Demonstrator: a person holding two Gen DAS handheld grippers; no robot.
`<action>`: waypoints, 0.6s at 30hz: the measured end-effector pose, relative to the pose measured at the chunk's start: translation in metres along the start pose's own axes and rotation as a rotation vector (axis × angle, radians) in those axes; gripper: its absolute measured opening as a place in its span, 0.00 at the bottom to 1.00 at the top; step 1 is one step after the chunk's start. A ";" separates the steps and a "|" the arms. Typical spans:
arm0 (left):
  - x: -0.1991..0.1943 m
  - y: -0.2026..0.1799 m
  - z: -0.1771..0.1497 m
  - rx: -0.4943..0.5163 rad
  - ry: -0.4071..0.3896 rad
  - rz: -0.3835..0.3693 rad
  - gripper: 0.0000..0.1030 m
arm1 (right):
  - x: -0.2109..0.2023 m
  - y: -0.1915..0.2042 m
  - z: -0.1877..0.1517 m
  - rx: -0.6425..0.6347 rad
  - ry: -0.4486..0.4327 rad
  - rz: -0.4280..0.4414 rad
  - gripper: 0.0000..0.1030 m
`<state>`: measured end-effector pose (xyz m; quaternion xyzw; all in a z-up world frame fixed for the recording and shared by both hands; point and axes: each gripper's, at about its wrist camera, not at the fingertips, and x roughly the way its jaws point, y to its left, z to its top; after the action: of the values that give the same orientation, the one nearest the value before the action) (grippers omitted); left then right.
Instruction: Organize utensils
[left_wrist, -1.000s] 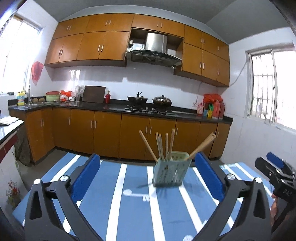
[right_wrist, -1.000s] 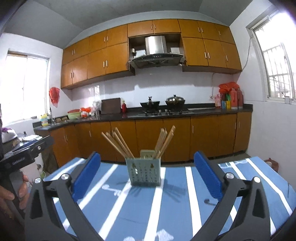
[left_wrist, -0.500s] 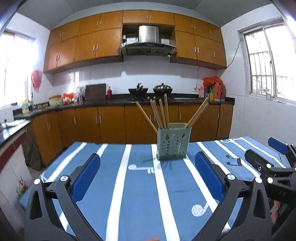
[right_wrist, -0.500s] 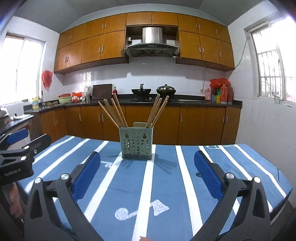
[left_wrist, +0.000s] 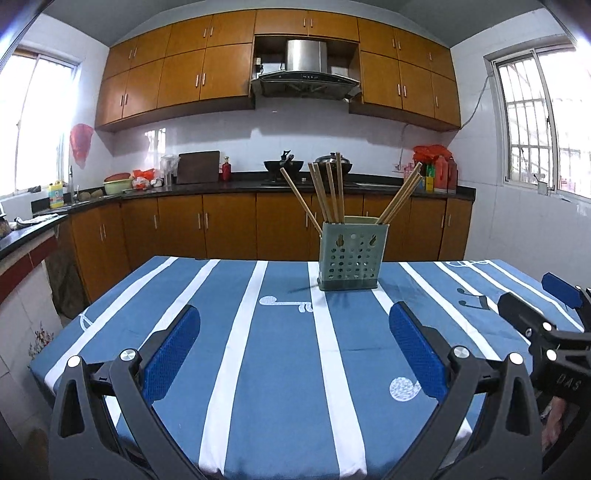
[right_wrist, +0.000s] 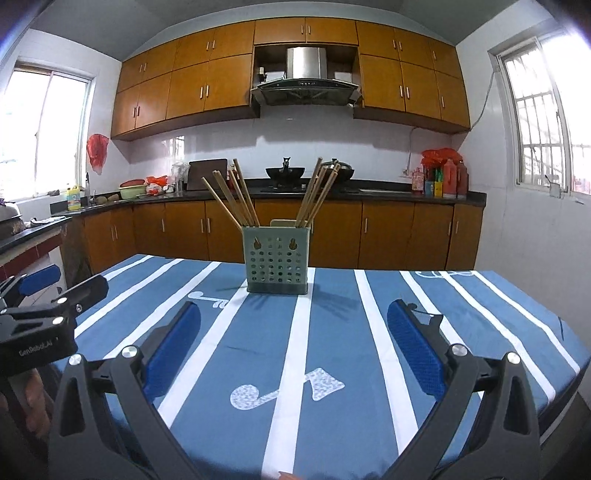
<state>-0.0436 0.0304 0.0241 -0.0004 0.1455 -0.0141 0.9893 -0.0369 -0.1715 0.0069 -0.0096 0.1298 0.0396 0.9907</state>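
I see a table (left_wrist: 280, 369) filling the lower half of both frames, covered by a blue cloth with white stripes running away from me and white and dark music-note prints. The only thing I can find resting directly on it is a pale green perforated holder (left_wrist: 350, 256), upright near the far edge: right of centre in my left view, about centre in my right view (right_wrist: 277, 260). Wooden chopsticks (left_wrist: 328, 194) fan out of it.

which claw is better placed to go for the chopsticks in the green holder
Probably the right claw: the holder and its chopsticks sit nearly centred between its open fingers. For the left claw, also open, the holder lies off toward its right finger.
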 end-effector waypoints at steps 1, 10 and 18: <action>0.000 0.000 -0.001 0.000 0.002 0.000 0.98 | 0.000 -0.001 -0.002 0.002 0.004 -0.003 0.96; 0.000 -0.005 -0.007 0.011 0.021 0.000 0.98 | 0.003 -0.008 -0.011 0.023 0.037 -0.009 0.96; 0.002 -0.004 -0.009 0.001 0.033 -0.007 0.98 | 0.004 -0.010 -0.013 0.036 0.045 -0.005 0.96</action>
<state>-0.0444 0.0264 0.0148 0.0001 0.1616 -0.0176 0.9867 -0.0357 -0.1814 -0.0067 0.0069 0.1527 0.0348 0.9876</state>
